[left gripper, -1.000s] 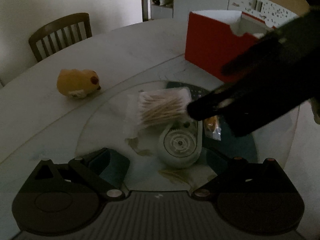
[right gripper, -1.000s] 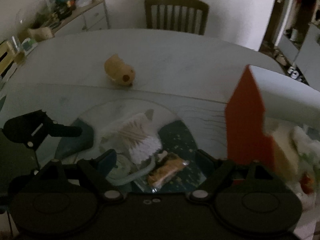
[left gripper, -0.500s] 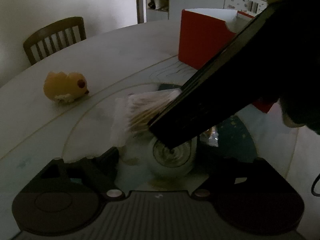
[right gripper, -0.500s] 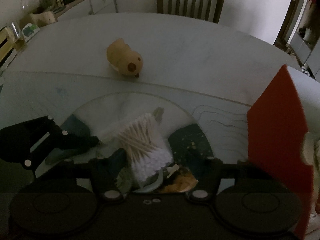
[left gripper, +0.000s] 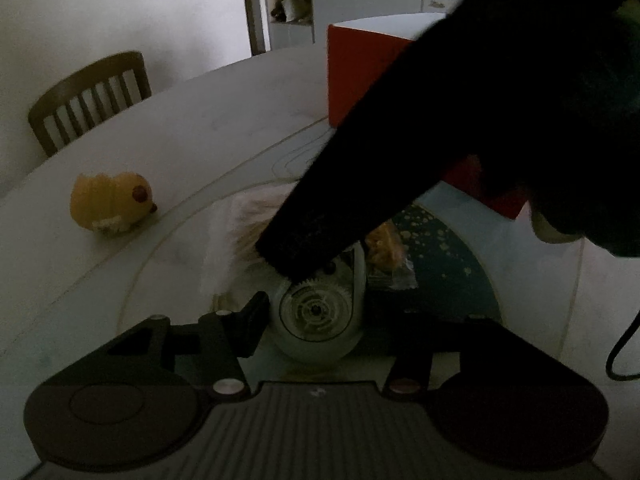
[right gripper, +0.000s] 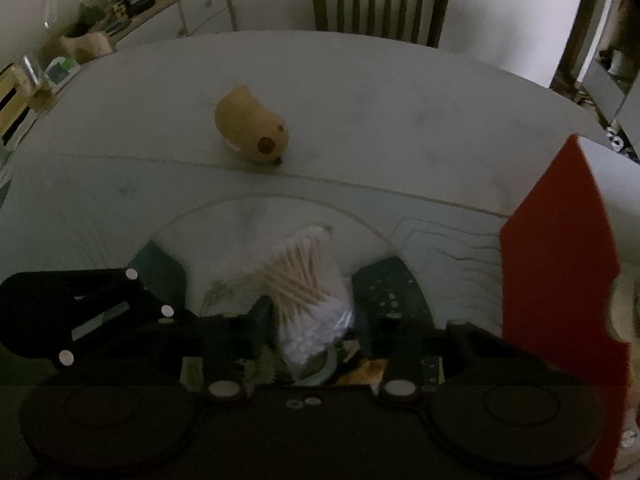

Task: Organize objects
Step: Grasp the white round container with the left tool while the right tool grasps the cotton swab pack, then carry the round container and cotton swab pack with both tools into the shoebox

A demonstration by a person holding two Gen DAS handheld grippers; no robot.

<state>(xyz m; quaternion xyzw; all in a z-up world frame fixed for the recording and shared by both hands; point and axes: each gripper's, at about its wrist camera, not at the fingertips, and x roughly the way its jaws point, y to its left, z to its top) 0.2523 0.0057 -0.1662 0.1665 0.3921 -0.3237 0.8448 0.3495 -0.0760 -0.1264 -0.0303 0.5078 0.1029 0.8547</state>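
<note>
My left gripper (left gripper: 320,312) is closing around a round white tape dispenser (left gripper: 316,320). Its left finger (left gripper: 252,320) touches the rim; the right finger is lost in the dark. My right gripper (right gripper: 316,320) is closing on a clear bag of cotton swabs (right gripper: 308,288), and both fingers meet the bag's sides. In the left wrist view the right gripper's black body covers most of the bag (left gripper: 248,220). An orange snack packet (left gripper: 384,240) lies beside the dispenser. A yellow hamster toy (right gripper: 252,128) sits farther back on the table. A red box (right gripper: 560,280) stands at the right.
The items lie on a round glass turntable (right gripper: 224,224) on a pale round table (right gripper: 360,92). A wooden chair (right gripper: 380,4) stands behind the table. A cluttered sideboard (right gripper: 120,20) is at the far left. A black cable (left gripper: 624,352) hangs at the right.
Both grippers' jaws have narrowed from wide apart to the sides of their objects. The right gripper came in low over the swab bag, now blocking much of the left wrist view.
</note>
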